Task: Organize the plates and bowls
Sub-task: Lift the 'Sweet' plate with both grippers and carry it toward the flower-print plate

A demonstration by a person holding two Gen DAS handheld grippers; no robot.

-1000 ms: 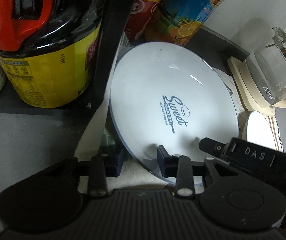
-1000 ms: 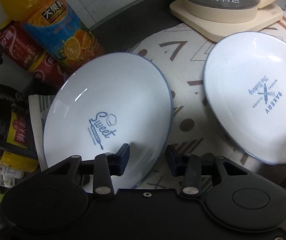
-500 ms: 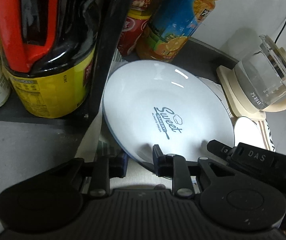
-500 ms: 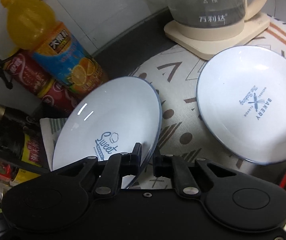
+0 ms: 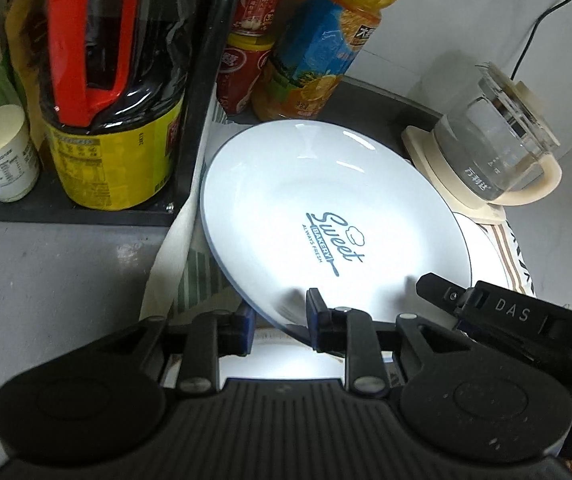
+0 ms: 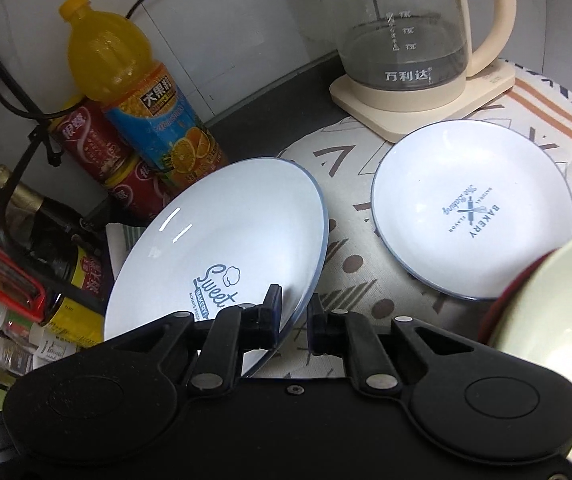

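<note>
A white plate (image 5: 325, 208) with a blue rim and a "Sweet Bakery" print hangs tilted above the patterned cloth (image 6: 349, 168). My left gripper (image 5: 280, 324) is shut on its near rim. In the right wrist view the same plate (image 6: 222, 240) has its right rim pinched by my right gripper (image 6: 293, 316), which is shut on it. A second white plate (image 6: 473, 220), printed "Bakery", lies flat on the cloth to the right. The rim of a cream bowl (image 6: 545, 320) with a red outside shows at the right edge.
A glass kettle (image 6: 405, 40) on a cream base stands at the back of the cloth. An orange juice bottle (image 6: 134, 92) and red cans (image 6: 90, 140) stand behind the held plate. A big dark sauce jug (image 5: 106, 100) with a red handle sits on a black rack to the left.
The right gripper's jaws closed onto the plate's rim. Both grippers rose, and the plate came up off the cloth and tilted between them.
</note>
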